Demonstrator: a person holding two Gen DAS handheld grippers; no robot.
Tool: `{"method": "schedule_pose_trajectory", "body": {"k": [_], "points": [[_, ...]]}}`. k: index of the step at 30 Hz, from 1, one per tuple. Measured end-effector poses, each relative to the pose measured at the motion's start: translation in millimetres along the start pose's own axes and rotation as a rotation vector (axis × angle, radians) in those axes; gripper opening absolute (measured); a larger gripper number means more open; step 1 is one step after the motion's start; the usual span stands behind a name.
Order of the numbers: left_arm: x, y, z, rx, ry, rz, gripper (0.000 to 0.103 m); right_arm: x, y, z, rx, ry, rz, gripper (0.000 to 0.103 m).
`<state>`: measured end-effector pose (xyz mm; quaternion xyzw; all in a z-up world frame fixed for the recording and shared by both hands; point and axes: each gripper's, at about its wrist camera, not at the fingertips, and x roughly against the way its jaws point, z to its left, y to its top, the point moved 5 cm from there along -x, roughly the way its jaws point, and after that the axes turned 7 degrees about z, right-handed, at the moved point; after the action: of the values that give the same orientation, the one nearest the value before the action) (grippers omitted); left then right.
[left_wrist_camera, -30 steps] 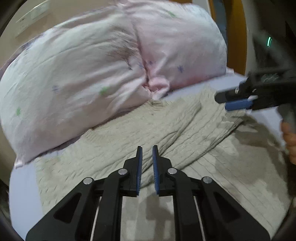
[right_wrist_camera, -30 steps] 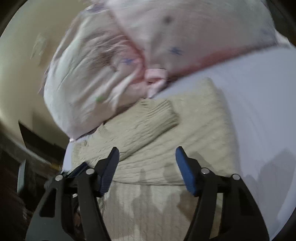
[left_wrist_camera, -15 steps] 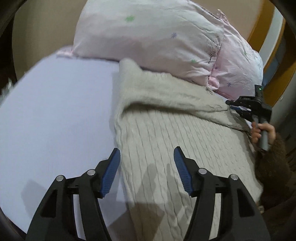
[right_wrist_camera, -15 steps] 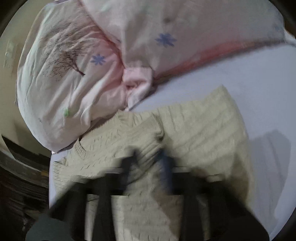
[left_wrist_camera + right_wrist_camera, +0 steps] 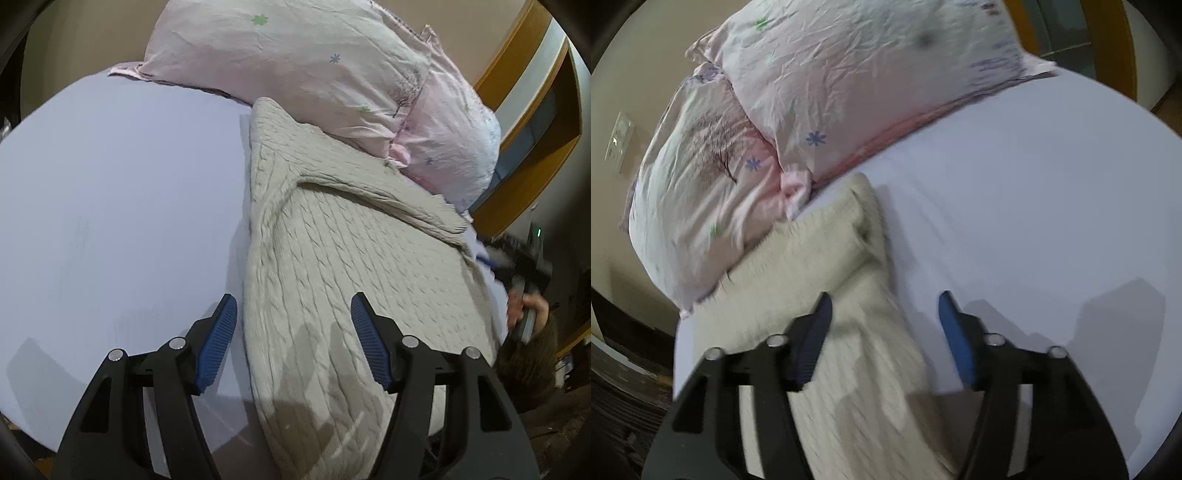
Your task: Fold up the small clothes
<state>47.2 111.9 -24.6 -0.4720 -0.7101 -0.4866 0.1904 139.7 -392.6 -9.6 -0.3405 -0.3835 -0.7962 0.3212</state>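
On the bed (image 5: 110, 203) we've got the beige cable-knit sweater (image 5: 332, 266) lying flat on the lavender sheet, one sleeve (image 5: 369, 195) folded across its upper part, top edge tucked against the pink pillows (image 5: 314, 62). Our left gripper (image 5: 293, 339) hangs over its left edge, jaws spread wide, holding nothing. Our right gripper (image 5: 884, 332) is also wide apart and empty, above the sweater's other edge.

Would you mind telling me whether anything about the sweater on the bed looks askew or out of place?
Slightly. The sweater lies with its far end tucked against the pillows, and one sleeve is folded diagonally across the body, so the shape is uneven. Both grippers, left and right, are open and hold nothing. No damage shows.
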Motion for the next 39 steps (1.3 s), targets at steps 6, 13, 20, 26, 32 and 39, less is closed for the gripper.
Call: {"method": "schedule_pose_trajectory", "body": {"k": [6, 13, 20, 26, 32, 39], "points": [[6, -29, -6, 0.045, -0.187, 0.032, 0.043, 13, -78, -16, 0.022, 0.220, 0.185, 0.030], [18, -70, -20, 0.066, -0.306, 0.061, 0.029, 51, -163, -34, 0.073, 0.481, 0.291, 0.028], [18, -76, -36, 0.061, -0.357, 0.093, 0.007, 56, -162, -8, 0.117, 0.604, 0.298, 0.007], [45, 19, -43, -0.003, -0.288, -0.081, 0.006, 65, -47, 43, 0.127, 0.667, 0.070, 0.007], [-21, 164, -12, 0.101, -0.113, -0.201, 0.006, -18, 71, 51, -0.117, 0.588, -0.038, 0.007], [-120, 209, 15, 0.185, -0.019, -0.062, 0.006, -99, 93, 20, -0.405, 0.485, 0.004, 0.012]]}}
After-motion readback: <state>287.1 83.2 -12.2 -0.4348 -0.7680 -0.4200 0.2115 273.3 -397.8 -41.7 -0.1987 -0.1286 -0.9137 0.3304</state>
